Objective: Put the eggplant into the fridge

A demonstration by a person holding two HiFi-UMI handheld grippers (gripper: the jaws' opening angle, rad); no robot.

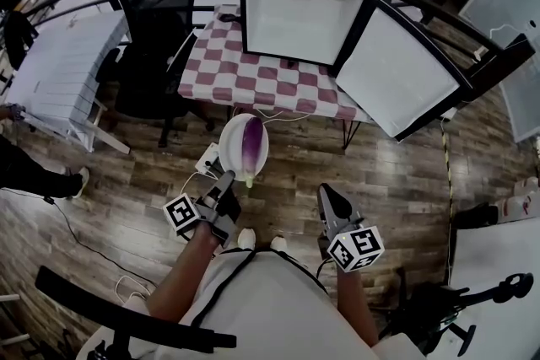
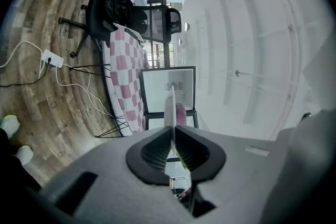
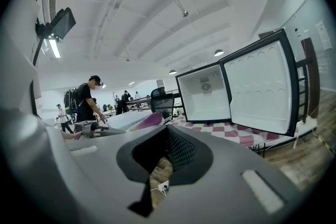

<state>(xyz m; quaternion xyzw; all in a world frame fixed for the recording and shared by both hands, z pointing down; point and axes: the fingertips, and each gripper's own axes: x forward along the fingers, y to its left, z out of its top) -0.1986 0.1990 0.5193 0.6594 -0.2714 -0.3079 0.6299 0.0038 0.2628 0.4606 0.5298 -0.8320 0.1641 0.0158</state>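
A purple eggplant [image 1: 251,143] lies on a white plate [image 1: 229,139] held out over the wood floor. My left gripper [image 1: 226,184] is shut on the plate's near rim. In the left gripper view the plate [image 2: 171,107] shows edge-on between the pads of the left gripper [image 2: 172,131], with the eggplant [image 2: 181,113] just past it. The small fridge [image 1: 299,13] stands open on the checkered table [image 1: 253,80], its door [image 1: 405,72] swung to the right. My right gripper [image 1: 331,200] hovers beside the plate, shut and empty. From the right gripper [image 3: 167,131] I see the eggplant [image 3: 147,120] and the fridge [image 3: 205,94].
A black office chair [image 1: 152,21] stands left of the table. A white power strip with cables [image 1: 207,158] lies on the floor under the plate. White desks [image 1: 59,63] and a black railing [image 1: 439,29] ring the area. People stand far off [image 3: 86,99].
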